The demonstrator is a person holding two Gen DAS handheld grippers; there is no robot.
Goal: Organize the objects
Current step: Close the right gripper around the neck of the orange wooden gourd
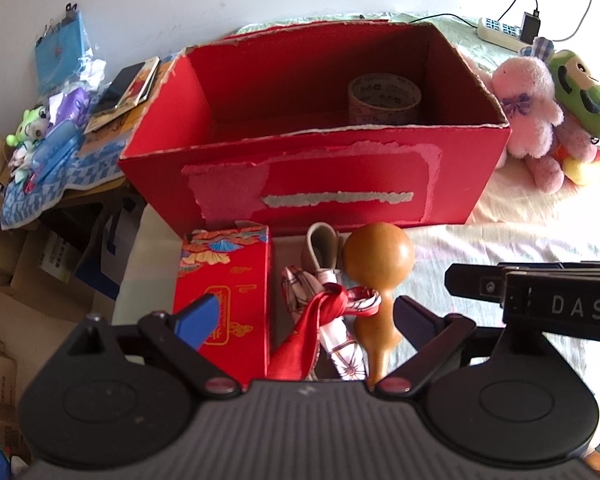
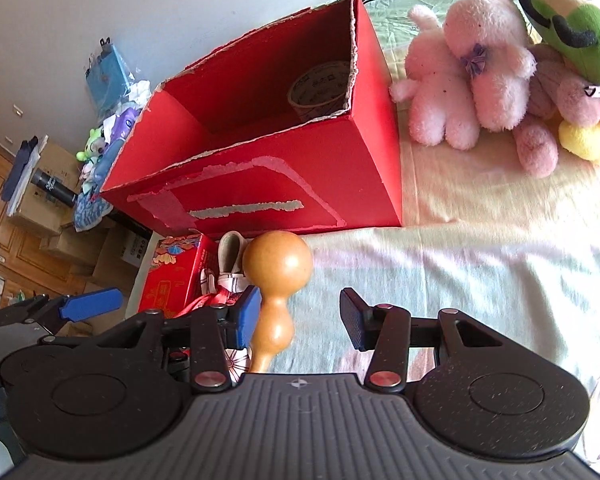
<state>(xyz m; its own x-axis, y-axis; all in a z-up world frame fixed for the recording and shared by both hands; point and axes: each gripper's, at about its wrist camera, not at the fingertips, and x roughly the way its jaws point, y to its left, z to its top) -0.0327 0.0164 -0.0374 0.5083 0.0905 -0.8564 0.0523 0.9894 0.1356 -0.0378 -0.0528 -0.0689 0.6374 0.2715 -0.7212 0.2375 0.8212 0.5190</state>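
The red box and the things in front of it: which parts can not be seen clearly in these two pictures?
- Red box: near floor hidden by its front wall, both views.
- Tape roll: bottom hidden by that wall; print too small to read.
- Gourd: lower tip behind the right gripper body, right wrist view.
- Folded umbrella: lower end behind the left gripper body, left wrist view.
- Small red carton: partly covered by a blue finger.
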